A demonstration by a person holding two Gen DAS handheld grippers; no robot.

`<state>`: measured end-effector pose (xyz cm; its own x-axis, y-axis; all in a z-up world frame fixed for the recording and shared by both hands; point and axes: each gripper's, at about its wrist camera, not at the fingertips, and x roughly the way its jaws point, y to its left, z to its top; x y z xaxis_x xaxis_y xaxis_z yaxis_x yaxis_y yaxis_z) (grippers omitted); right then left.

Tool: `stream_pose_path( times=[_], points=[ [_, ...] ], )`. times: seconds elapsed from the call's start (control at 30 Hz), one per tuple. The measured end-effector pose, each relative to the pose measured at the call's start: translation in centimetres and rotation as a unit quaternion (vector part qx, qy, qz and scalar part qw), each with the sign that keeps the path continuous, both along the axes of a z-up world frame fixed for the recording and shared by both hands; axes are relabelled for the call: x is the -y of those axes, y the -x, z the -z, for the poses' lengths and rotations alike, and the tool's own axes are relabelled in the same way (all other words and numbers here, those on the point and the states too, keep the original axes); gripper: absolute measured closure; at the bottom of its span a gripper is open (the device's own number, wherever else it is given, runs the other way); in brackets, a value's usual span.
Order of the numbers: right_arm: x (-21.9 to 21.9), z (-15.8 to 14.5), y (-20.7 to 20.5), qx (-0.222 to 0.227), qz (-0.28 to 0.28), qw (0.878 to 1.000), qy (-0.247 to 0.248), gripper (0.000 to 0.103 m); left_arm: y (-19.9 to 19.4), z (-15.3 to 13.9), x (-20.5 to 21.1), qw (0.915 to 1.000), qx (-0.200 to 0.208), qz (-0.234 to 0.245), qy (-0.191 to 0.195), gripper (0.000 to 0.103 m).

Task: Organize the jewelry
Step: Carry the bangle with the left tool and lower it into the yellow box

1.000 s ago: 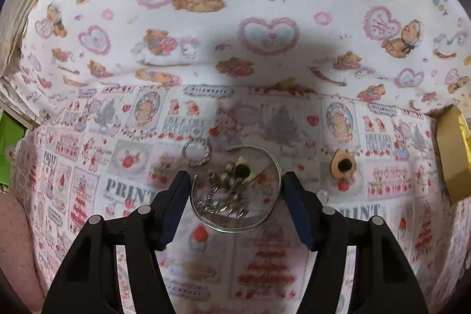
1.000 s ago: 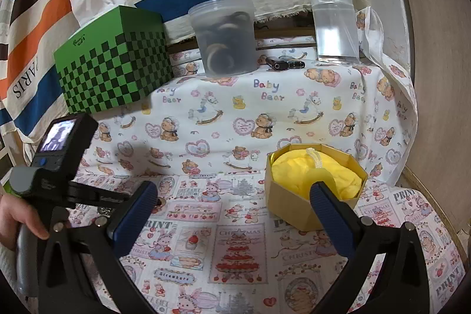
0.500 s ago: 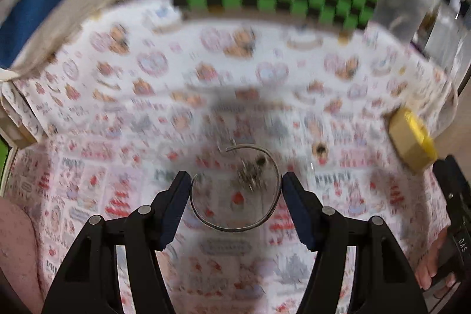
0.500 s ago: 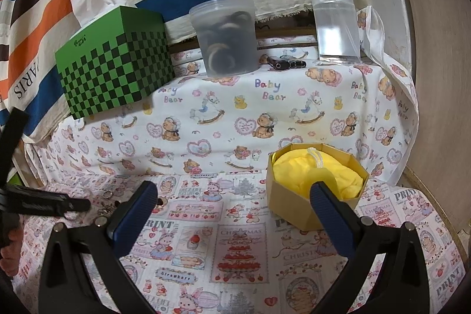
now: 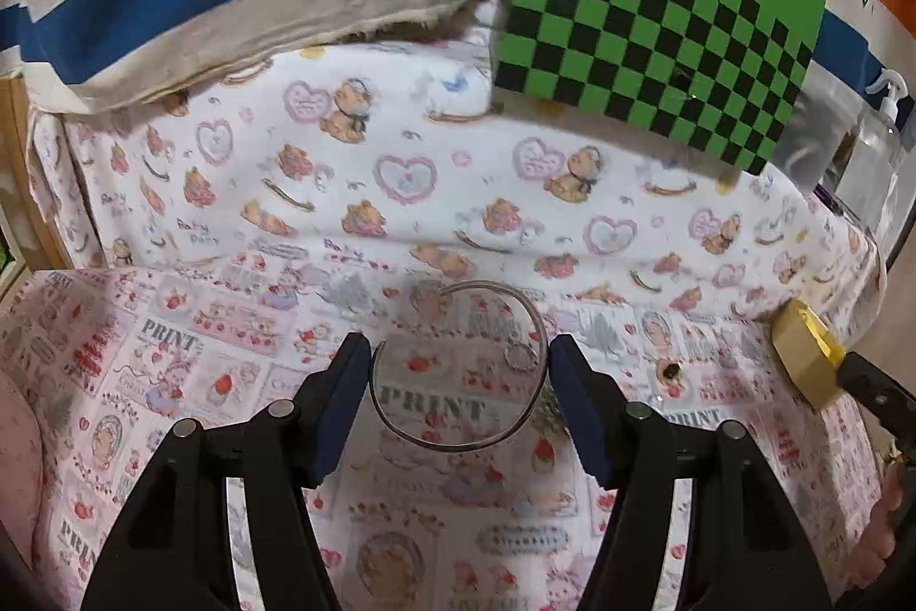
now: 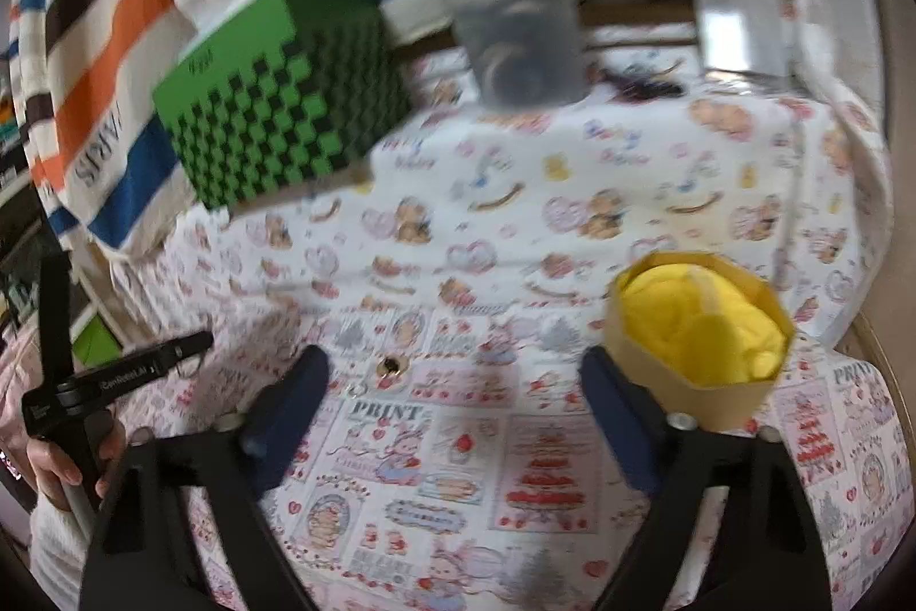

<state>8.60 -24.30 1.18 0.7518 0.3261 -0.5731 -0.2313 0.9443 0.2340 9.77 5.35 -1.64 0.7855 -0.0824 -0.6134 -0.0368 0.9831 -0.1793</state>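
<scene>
My left gripper (image 5: 458,370) is shut on a thin silver open bangle (image 5: 458,444) and holds it above the printed cloth. Through the bangle I see a small silver ring (image 5: 520,358) on the cloth, with a chain piece (image 5: 548,402) beside it. A small gold ring with a dark stone (image 5: 668,370) lies to the right; it also shows in the right wrist view (image 6: 391,363). My right gripper (image 6: 455,393) is open and empty above the cloth. The tan box with yellow lining (image 6: 699,342) stands at the right; it also shows in the left wrist view (image 5: 804,353).
A green checkered tissue box (image 6: 283,93), a cloudy plastic tub (image 6: 524,38) and a clear pump bottle (image 6: 738,4) stand on the raised ledge behind. The left gripper's handle and the hand holding it (image 6: 74,416) are at the left of the right wrist view.
My left gripper has lifted the bangle off the pile of small jewelry and tilted up. The right wrist view has shifted and is blurred from motion.
</scene>
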Motion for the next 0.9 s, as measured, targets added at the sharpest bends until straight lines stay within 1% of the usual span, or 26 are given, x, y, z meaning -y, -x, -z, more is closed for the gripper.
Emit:
stream_pose_path(
  times=[0.03,0.07,0.1,0.13,0.17,0.23,0.3,0.37,0.43,0.5,0.6,0.7,0.77,0.83,0.87,0.9],
  points=[
    [-0.8,0.1,-0.7,-0.012,-0.006,1.000,0.006,0.035,0.0,0.1,0.0,1.0000,0.000,0.003,-0.002,0.040],
    [-1.6,0.2,-1.3,-0.024,-0.014,1.000,0.008,0.045,0.1,0.2,-0.1,1.0000,0.000,0.003,-0.004,0.040],
    [-2.4,0.4,-2.1,-0.039,-0.020,0.999,0.011,0.051,0.2,0.3,-0.2,1.0000,0.001,-0.002,-0.007,0.040],
    [-3.0,0.6,-2.8,-0.053,-0.023,0.998,0.014,0.061,0.2,0.2,-0.3,0.9999,0.002,-0.006,-0.008,0.040],
    [-3.6,0.9,-3.5,-0.067,-0.025,0.997,0.017,0.066,0.4,0.1,-0.4,0.9999,0.007,-0.010,-0.005,0.040],
    [-5.1,1.5,-5.0,-0.093,-0.031,0.995,0.021,0.070,0.5,0.0,-0.7,0.9998,0.012,-0.014,-0.001,0.040],
    [-6.0,1.8,-5.9,-0.103,-0.025,0.994,0.039,0.073,0.5,-0.1,-1.1,0.9996,0.012,-0.025,-0.002,0.040],
    [-7.3,2.2,-6.9,-0.113,-0.025,0.991,0.062,0.077,0.5,-0.1,-1.8,0.9993,0.010,-0.034,0.010,0.040],
    [-8.0,2.6,-7.6,-0.124,-0.029,0.989,0.074,0.081,0.3,-0.1,-2.3,0.9990,0.004,-0.040,0.021,0.040],
    [-8.9,3.1,-8.1,-0.133,-0.032,0.987,0.087,0.083,0.2,-0.1,-2.7,0.9985,0.002,-0.047,0.026,0.040],
    [-10.2,3.5,-8.4,-0.132,-0.034,0.984,0.115,0.083,0.2,-0.1,-2.8,0.9983,0.008,-0.055,0.016,0.040],
    [-11.0,4.1,-8.8,-0.136,-0.027,0.981,0.135,0.086,0.1,-0.1,-2.9,0.9984,0.008,-0.053,0.019,0.040],
    [-11.4,4.4,-9.0,-0.131,-0.020,0.979,0.153,0.088,0.1,-0.2,-2.7,0.9982,0.014,-0.058,0.006,0.040],
    [-11.6,4.7,-9.2,-0.134,-0.016,0.978,0.158,0.089,0.0,-0.3,-2.4,0.9980,0.017,-0.061,-0.008,0.040],
    [-11.7,4.9,-9.3,-0.134,-0.014,0.978,0.158,0.093,0.0,-0.3,-2.3,0.9979,0.017,-0.061,-0.011,0.040],
    [-11.8,5.1,-9.4,-0.134,-0.013,0.978,0.158,0.094,0.0,-0.4,-2.1,0.9977,0.018,-0.063,-0.016,0.040]
  ],
)
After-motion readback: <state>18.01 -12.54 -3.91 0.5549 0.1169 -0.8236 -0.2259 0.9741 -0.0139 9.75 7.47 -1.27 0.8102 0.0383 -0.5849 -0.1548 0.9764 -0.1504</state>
